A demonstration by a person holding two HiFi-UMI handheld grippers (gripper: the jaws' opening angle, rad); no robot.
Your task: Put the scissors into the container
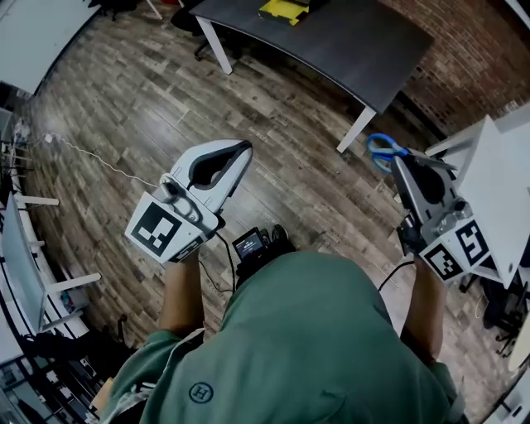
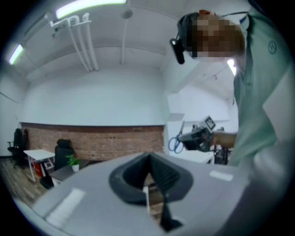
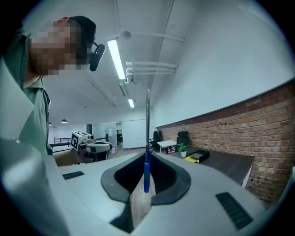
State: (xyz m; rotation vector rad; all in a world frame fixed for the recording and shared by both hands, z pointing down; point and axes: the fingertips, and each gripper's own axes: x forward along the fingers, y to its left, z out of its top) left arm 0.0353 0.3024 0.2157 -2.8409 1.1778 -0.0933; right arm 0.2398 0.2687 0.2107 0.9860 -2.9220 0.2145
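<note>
The scissors (image 1: 382, 151) have blue handles, and my right gripper (image 1: 399, 162) is shut on them, held up in the air at the right. In the right gripper view the blue handle (image 3: 146, 175) sits between the jaws and the metal blade (image 3: 147, 120) points straight up. From the left gripper view, the scissors (image 2: 175, 143) show far off in the right gripper (image 2: 196, 137). My left gripper (image 1: 245, 149) is raised at the left with its jaws together and nothing between them (image 2: 148, 160). No container shows in any view.
A dark table (image 1: 348, 41) with a yellow object (image 1: 281, 10) stands ahead on the wooden floor. A white table (image 1: 505, 190) is close at the right. A white cable (image 1: 91, 157) runs over the floor at the left. A brick wall is behind the dark table.
</note>
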